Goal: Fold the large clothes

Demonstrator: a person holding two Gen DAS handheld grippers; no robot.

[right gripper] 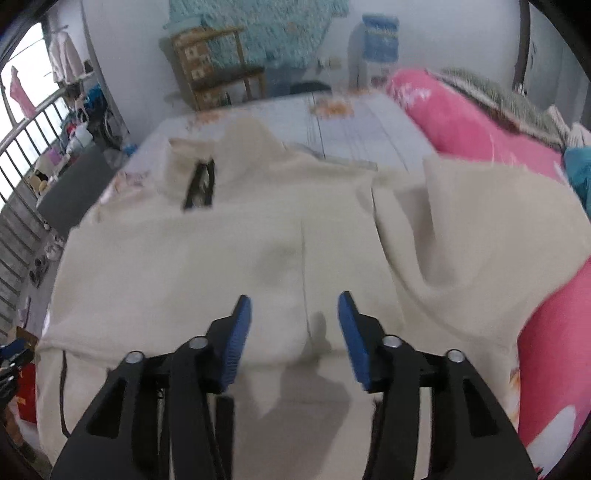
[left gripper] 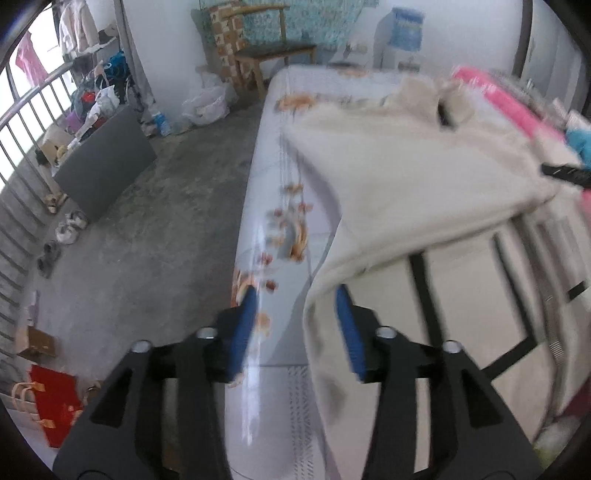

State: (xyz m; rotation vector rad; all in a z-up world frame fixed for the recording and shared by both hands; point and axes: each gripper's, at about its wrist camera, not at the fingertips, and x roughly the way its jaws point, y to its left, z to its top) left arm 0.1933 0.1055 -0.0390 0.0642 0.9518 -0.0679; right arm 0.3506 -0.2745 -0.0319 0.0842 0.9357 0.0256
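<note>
A large cream garment (right gripper: 229, 251) lies spread over the bed (right gripper: 362, 125), its dark zip collar (right gripper: 199, 184) towards the far left. My right gripper (right gripper: 294, 297) hovers open over the garment's near middle, with nothing between its blue pads. In the left wrist view the same garment (left gripper: 406, 173) covers the right side of the bed (left gripper: 280, 155), showing black stripes lower down. My left gripper (left gripper: 295, 291) stands open over the bed's left edge, at the garment's near left border. Its right pad (left gripper: 349, 328) overlaps the cloth in the picture, but no cloth is pinched.
A pink quilt (right gripper: 461, 122) is heaped along the bed's right side. Beyond the bed stand a wooden chair (left gripper: 273, 55) and a water dispenser (left gripper: 402, 33). On the concrete floor to the left are a grey board (left gripper: 107, 162), shoes (left gripper: 70, 225) and a red bag (left gripper: 55, 398) by a railing.
</note>
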